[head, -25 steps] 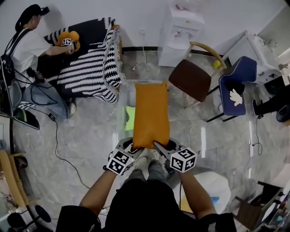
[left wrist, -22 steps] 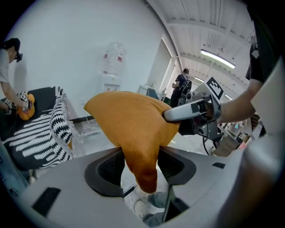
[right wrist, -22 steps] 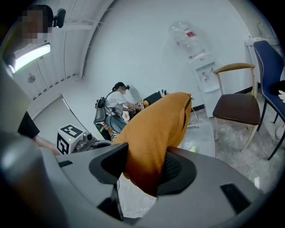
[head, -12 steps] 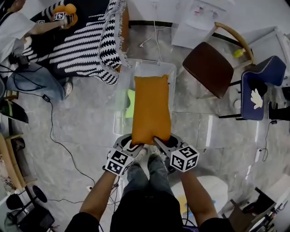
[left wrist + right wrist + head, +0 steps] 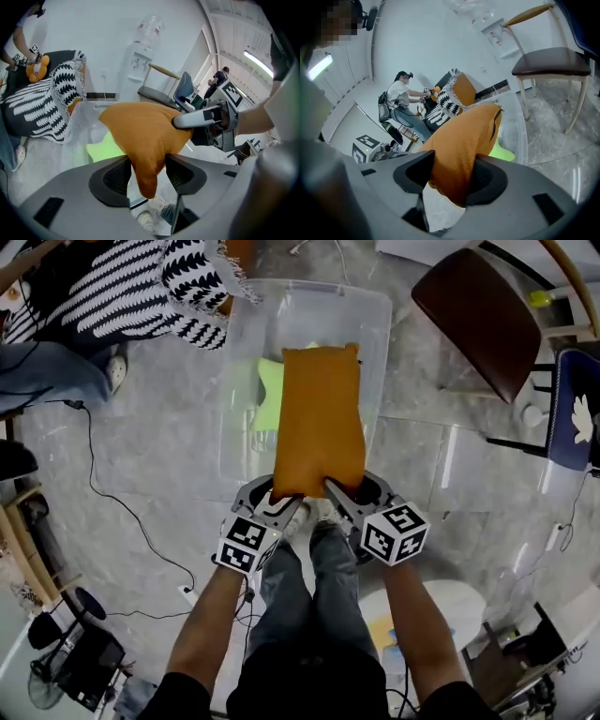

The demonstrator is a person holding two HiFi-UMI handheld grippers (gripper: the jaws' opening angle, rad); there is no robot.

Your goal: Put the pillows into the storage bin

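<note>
Over the clear storage bin (image 5: 380, 310) we've got the orange pillow (image 5: 319, 418), stretched lengthways across the opening and pinched at its near edge by both sets of tongs. Left tongs (image 5: 281, 504) are clamped on the near left corner, and the left gripper view shows the fabric bunched tight between the two pads, a fold of it drooping below them. Right tongs (image 5: 345, 499) grip the near right corner the same way, orange cloth squeezed between dark pads. Both jaws stand part-way apart, filled by pillow.

The far end of the pillow reaches to about the middle of the bin; whether it touches anything inside, I can't tell from up here. Down in the bin lies a bright green pillow (image 5: 269, 395), peeking out on the left from under the orange one.

Bin sits on the grey marbled floor (image 5: 159, 456). A black-and-white striped blanket (image 5: 141, 282) hangs just beside its far left corner, and a brown-seated chair (image 5: 483, 320) stands off to the right. The person's shoes (image 5: 314, 514) show between the two grippers.
</note>
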